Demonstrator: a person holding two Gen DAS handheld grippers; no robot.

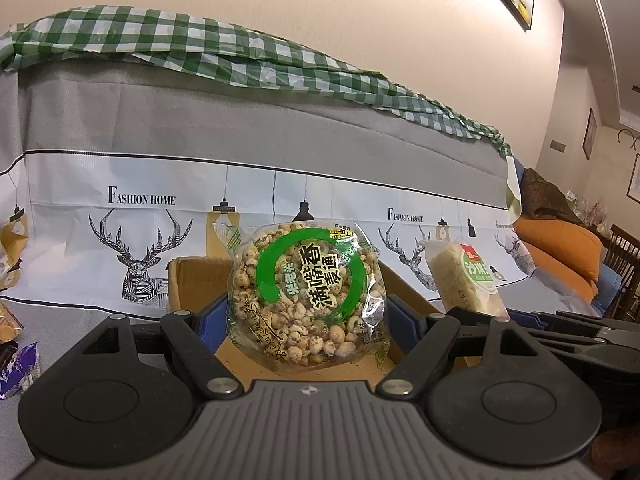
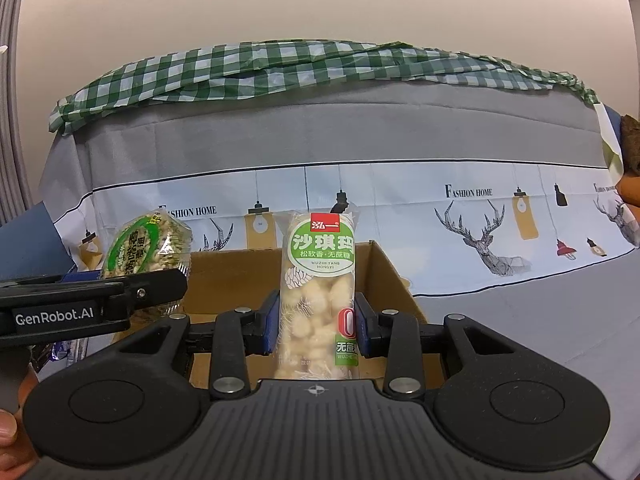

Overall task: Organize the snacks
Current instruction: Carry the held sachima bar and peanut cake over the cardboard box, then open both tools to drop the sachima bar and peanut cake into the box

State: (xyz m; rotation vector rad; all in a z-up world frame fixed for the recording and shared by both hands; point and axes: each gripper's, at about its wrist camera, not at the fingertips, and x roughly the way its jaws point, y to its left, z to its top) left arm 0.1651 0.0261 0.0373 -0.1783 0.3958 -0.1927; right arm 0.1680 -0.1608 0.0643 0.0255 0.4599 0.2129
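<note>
My left gripper [image 1: 308, 316] is shut on a round puffed-rice cake pack [image 1: 306, 292] with a green ring label, held upright above an open cardboard box [image 1: 192, 280]. My right gripper [image 2: 318, 322] is shut on a long sachima bar pack [image 2: 320, 296] with a green and red label, held upright over the same box [image 2: 240, 276]. In the left wrist view the sachima bar [image 1: 464, 280] and right gripper show at the right. In the right wrist view the round pack [image 2: 144, 252] and left gripper [image 2: 92, 304] show at the left.
The box sits on a grey cloth with deer prints [image 1: 140, 256]. Behind it is a grey covered block topped by a green checked cloth [image 1: 240, 56]. Loose snack packs [image 1: 16, 356] lie at the left. An orange cushion [image 1: 560, 248] and wooden chair [image 1: 624, 256] stand at the right.
</note>
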